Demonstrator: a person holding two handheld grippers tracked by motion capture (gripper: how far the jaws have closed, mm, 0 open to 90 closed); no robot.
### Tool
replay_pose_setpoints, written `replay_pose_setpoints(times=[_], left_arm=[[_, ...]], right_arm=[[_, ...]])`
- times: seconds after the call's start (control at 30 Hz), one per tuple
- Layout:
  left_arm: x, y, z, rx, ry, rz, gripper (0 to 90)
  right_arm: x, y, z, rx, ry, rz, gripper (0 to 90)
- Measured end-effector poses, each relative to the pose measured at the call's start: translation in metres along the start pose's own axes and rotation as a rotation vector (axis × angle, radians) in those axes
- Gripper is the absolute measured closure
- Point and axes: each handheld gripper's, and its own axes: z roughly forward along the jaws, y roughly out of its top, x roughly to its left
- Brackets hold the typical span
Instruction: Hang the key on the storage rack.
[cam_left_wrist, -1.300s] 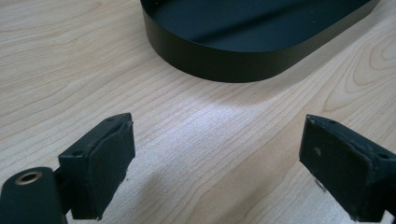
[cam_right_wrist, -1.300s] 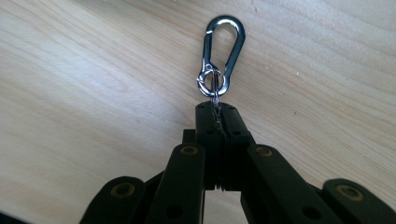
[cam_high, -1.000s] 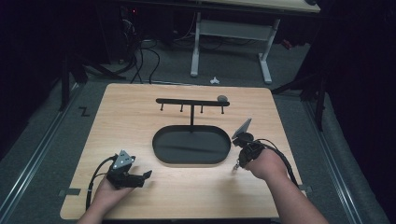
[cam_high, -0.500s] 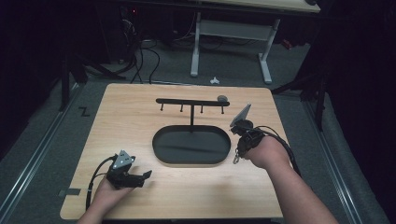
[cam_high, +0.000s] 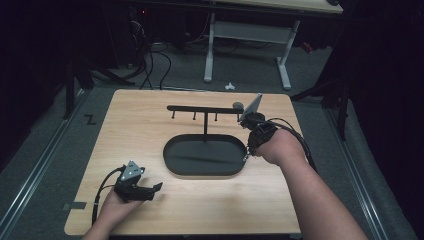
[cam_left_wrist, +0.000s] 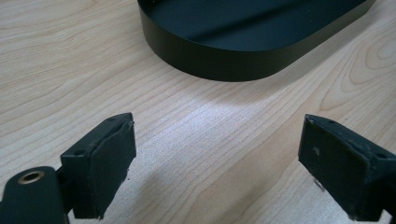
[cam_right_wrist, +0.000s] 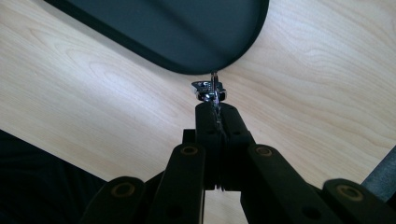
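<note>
- Carefully lift the small metal piece (cam_right_wrist: 210, 88), pinched tight in the right gripper (cam_right_wrist: 215, 108), above the black tray's (cam_high: 172, 165) right end
- Aim for a peg on the rack (cam_high: 205, 109) (likely a hanging job)
- Left gripper (cam_left_wrist: 217, 163) rests with its jaws spread wide, holding nothing

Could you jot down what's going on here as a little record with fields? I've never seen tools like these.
Setting: wooden table
Stand: black rack with hooks rising from a black oval tray
Right tool: shut on a small shiny metal piece, held above the table near the tray's edge
Left tool: open, nothing between its pads, low over the table
</note>
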Motion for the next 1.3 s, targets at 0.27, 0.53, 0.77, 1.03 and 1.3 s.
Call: replay_pose_setpoints(times=[0.27, 0.53, 0.77, 1.03, 1.3], left_arm=[[0.001, 0.0, -0.001, 0.003, -0.004, -0.001, 11.7], [0.002, 0.0, -0.001, -0.003, -0.003, -0.006, 11.7], [0.001, 0.0, 0.0, 0.007, -0.001, -0.001, 11.7], [0.002, -0.001, 0.0, 0.007, -0.003, -0.003, 11.7], [0.002, -0.001, 0.0, 0.002, -0.002, -0.005, 11.7]], right_arm=[[0.002, 0.022, -0.017, 0.0, 0.003, 0.005, 88.4], [0.001, 0.041, -0.023, -0.007, -0.002, 0.004, 88.4], [0.004, 0.054, -0.028, -0.027, 0.012, 0.001, 88.5], [0.012, 0.065, -0.033, -0.034, 0.008, -0.022, 88.5], [0.005, 0.068, -0.04, -0.045, -0.002, -0.006, 88.4]])
